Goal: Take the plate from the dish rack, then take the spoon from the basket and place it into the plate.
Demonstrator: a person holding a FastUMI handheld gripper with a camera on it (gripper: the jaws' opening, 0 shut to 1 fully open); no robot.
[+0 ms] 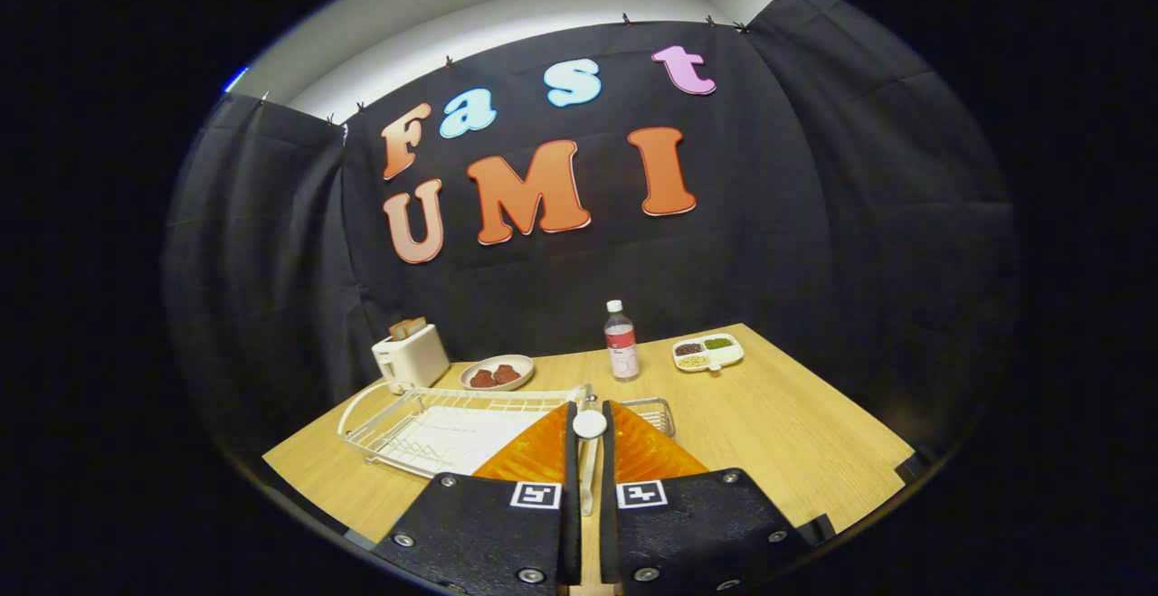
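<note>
Gripping a white spoon [589, 451], the claw [590, 429] has both fingers pressed on its handle, bowl end up, lower centre of frame. White wire dish rack [434, 424] sits left of the fingers, basket [653, 413] just behind them on the wooden tabletop [796, 433]. Farther back: toaster [410, 356], bowl [497, 372], bottle [621, 341], divided dish [708, 352].

I am seeing a toaster [412, 356], a bowl [497, 372], a bottle [621, 342] and a snack tray [707, 353] sitting on my table [796, 433].
</note>
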